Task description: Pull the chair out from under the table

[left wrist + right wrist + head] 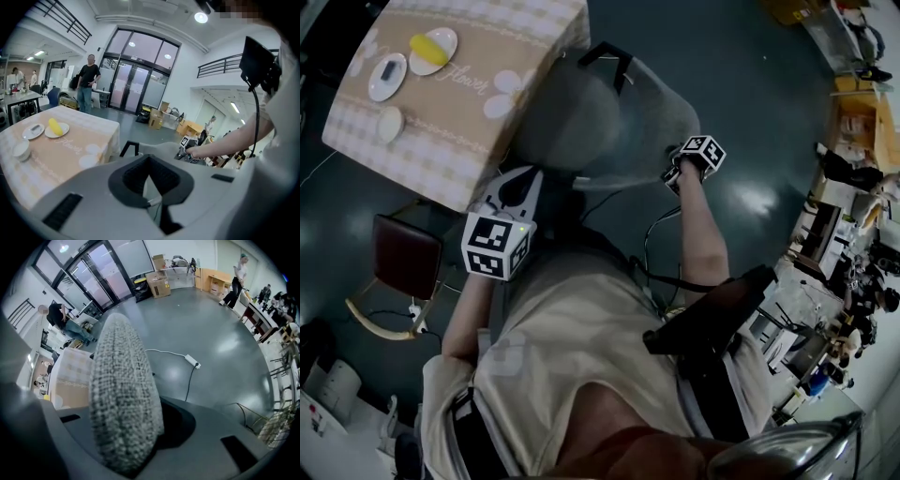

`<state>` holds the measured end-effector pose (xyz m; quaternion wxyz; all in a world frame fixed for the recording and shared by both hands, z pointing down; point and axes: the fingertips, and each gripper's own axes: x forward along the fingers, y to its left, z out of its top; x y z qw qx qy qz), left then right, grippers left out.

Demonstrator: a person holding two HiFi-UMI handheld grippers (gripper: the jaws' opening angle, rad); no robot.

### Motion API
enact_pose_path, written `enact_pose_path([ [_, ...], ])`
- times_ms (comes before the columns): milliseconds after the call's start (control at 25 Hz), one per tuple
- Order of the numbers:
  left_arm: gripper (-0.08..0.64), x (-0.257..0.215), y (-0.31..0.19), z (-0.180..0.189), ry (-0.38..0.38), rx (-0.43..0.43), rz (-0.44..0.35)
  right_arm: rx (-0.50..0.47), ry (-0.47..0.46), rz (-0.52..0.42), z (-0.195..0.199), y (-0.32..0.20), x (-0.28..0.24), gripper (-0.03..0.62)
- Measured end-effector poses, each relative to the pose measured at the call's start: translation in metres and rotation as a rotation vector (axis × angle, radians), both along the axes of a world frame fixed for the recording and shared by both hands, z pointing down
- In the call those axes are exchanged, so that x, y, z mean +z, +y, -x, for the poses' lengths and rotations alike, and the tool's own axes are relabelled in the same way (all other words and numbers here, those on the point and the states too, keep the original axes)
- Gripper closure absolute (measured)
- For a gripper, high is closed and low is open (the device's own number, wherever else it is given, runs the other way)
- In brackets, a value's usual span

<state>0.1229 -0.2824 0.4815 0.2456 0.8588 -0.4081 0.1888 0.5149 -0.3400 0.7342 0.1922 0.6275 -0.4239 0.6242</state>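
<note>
- The chair [609,122] is seen at the middle of the head view, tucked against the near right corner of the table [516,37], which lies far and to the left.
- The top edge of the backrest [122,394] is laid across the scene from left to right, so the pull is judged to be towards the near side, away from the table.
- The right gripper [675,176] is set on the right end of that edge. Its jaws are partly closed and pinch the woven grey fabric between them.
- The left gripper [528,178] is held just beside the left end of the backrest. Its jaws are pressed together with nothing between them, and no contact with the chair can be made out.
</note>
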Motion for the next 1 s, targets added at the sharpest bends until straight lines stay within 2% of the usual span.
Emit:
enact_pose_path([
  [320, 0.552, -0.006, 0.009, -0.023, -0.001, 0.003, -0.02, -0.004, -0.014, 0.001, -0.003, 0.002, 0.0, 0.495],
  [1000, 0.552, 0.003, 0.002, -0.023, 0.003, 0.031, 0.006, 0.023, -0.015, 0.014, -0.029, 0.022, -0.002, 0.495],
])
